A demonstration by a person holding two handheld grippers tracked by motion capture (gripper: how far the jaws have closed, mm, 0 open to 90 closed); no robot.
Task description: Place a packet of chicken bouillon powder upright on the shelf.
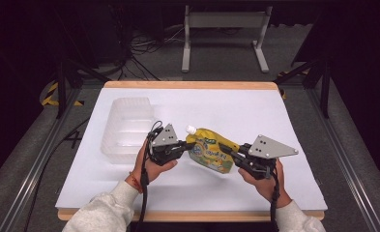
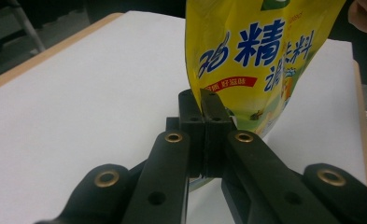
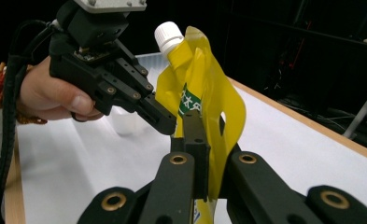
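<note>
A yellow spouted pouch [image 1: 211,151] with a white cap [image 1: 191,129] hangs just above the white table between both grippers. My left gripper [image 1: 185,146] is shut on its left edge. In the left gripper view the jaws [image 2: 203,105] pinch the edge of the pouch [image 2: 260,51], whose blue print faces the camera. My right gripper [image 1: 225,150] is shut on the opposite edge. The right gripper view has the jaws [image 3: 195,128] clamped on the pouch [image 3: 209,88], the cap [image 3: 168,35] up top, and the left gripper [image 3: 165,123] holding the far side.
A clear plastic tray [image 1: 127,128] lies on the table left of the grippers, behind the left hand. The white sheet [image 1: 255,111] covers the wooden tabletop. A metal stand [image 1: 224,38] and cables sit on the floor beyond the table.
</note>
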